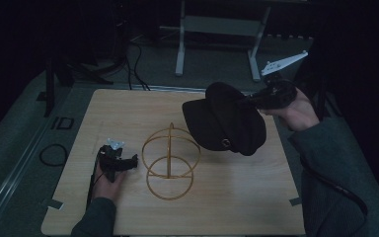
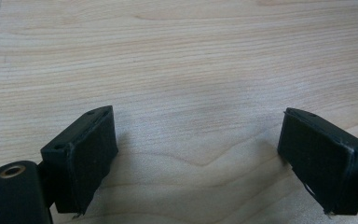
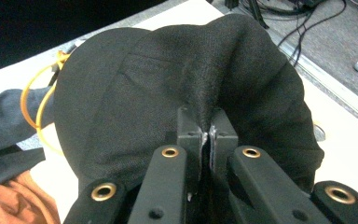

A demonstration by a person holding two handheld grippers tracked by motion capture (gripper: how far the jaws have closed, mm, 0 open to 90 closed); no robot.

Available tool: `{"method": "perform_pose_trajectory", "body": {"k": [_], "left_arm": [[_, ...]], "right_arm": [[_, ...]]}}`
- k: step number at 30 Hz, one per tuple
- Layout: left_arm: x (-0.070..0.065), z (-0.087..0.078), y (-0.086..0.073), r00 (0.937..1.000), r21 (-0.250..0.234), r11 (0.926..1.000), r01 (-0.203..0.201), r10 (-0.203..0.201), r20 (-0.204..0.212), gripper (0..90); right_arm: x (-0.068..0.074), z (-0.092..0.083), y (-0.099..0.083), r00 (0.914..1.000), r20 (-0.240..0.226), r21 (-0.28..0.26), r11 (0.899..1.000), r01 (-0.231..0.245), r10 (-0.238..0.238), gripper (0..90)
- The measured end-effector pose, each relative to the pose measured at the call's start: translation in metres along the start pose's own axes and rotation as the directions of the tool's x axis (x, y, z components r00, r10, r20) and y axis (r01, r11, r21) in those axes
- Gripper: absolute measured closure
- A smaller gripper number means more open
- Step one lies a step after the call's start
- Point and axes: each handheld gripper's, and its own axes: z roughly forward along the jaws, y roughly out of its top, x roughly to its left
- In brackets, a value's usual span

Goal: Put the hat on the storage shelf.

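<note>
Black cap [image 1: 225,120] hangs from your right gripper's [image 3: 207,135] thin clamped pinch; it could slip short of the wire stand [image 1: 170,160], left gripper [image 2: 198,154] open.

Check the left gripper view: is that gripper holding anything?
No. The left gripper has its jaws spread wide apart with nothing between them but the bare wooden table.

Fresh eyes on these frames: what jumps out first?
A black fabric cap hangs in the air over the table's far right, pinched by the right tool. Just below and left of it a gold wire hat stand stands on the light wooden table, with the open left tool beside it.
</note>
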Motion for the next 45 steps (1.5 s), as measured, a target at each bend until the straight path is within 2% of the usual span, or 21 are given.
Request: {"method": "perform_pose_trajectory", "body": {"k": [16, 21, 45], "left_arm": [[0.0, 0.0, 0.0, 1.0, 0.0, 1.0, 0.0, 0.0, 0.0, 11.3], [0.0, 0.0, 0.0, 1.0, 0.0, 1.0, 0.0, 0.0, 0.0, 11.2], [0.0, 0.0, 0.0, 1.0, 0.0, 1.0, 0.0, 0.0, 0.0, 11.3]], "right_arm": [[0.018, 0.0, 0.013, 0.9987, -0.029, -0.034, 0.999, 0.042, -0.043, 86.6], [0.024, 0.0, 0.015, 0.9973, -0.054, -0.047, 0.998, 0.047, -0.05, 86.6], [0.052, 0.007, 0.04, 0.9886, -0.067, -0.059, 0.99, 0.131, -0.135, 86.5]]}}
